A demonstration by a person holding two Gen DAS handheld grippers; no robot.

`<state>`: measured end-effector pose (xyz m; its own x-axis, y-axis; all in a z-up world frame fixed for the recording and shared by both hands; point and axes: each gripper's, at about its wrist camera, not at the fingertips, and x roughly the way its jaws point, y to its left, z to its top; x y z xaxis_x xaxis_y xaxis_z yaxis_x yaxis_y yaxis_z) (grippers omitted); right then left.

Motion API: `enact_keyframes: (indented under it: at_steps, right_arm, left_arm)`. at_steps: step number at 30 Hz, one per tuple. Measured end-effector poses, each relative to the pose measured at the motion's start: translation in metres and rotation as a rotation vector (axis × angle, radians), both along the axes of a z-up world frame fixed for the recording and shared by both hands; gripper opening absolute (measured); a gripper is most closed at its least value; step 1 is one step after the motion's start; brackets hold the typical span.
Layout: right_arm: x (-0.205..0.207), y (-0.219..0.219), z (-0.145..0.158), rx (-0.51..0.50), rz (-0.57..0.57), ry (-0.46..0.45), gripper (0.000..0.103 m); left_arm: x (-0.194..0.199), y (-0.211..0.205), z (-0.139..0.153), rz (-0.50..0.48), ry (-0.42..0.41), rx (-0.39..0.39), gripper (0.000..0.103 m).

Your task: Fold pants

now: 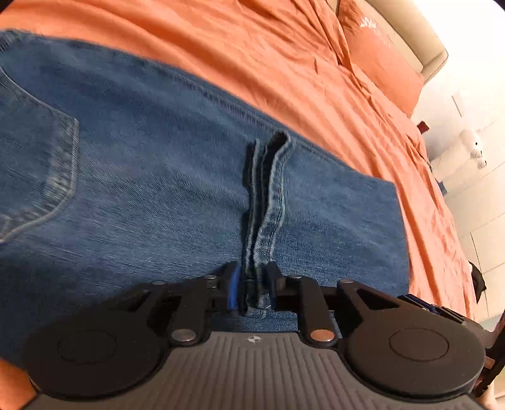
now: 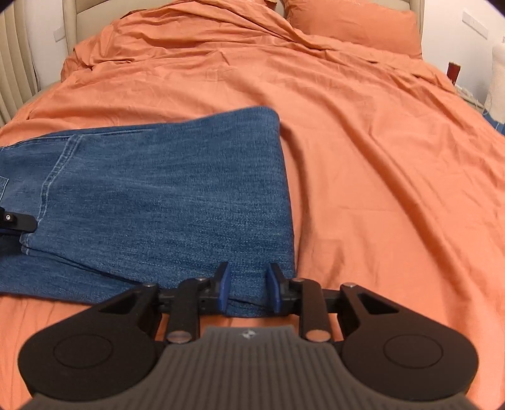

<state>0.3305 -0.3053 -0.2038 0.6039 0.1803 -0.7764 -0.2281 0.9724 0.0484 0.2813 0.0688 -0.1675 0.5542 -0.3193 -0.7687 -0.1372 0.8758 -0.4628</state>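
Note:
Blue denim pants (image 1: 142, 176) lie folded on the orange bed, with a back pocket (image 1: 38, 170) at the left. In the left wrist view the stacked leg hems (image 1: 265, 202) stand up as a ridge, and my left gripper (image 1: 254, 285) is shut on their near end. In the right wrist view the pants (image 2: 164, 195) end in a smooth folded edge at the right. My right gripper (image 2: 248, 291) is shut on the near corner of that fold, and denim fills the gap between its blue pads. One of the left gripper's fingers (image 2: 17, 220) shows at the left edge.
An orange sheet (image 2: 363, 176) covers the whole bed, rumpled toward the headboard. An orange pillow (image 2: 353, 25) lies at the far end. The bed's right edge, a pale tiled floor and a white soft toy (image 1: 473, 145) are at the right in the left wrist view.

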Motion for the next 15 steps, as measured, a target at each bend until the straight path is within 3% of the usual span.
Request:
enact_keyframes:
  at_steps: [7, 15]
  right_arm:
    - [-0.01, 0.024, 0.034, 0.009, 0.125, -0.063, 0.026]
    - [-0.001, 0.087, 0.055, -0.044, 0.285, -0.094, 0.03]
  left_arm:
    - [-0.028, 0.027, 0.057, 0.141, -0.18, 0.12, 0.03]
    - [-0.066, 0.114, 0.085, 0.408, -0.235, 0.113, 0.032]
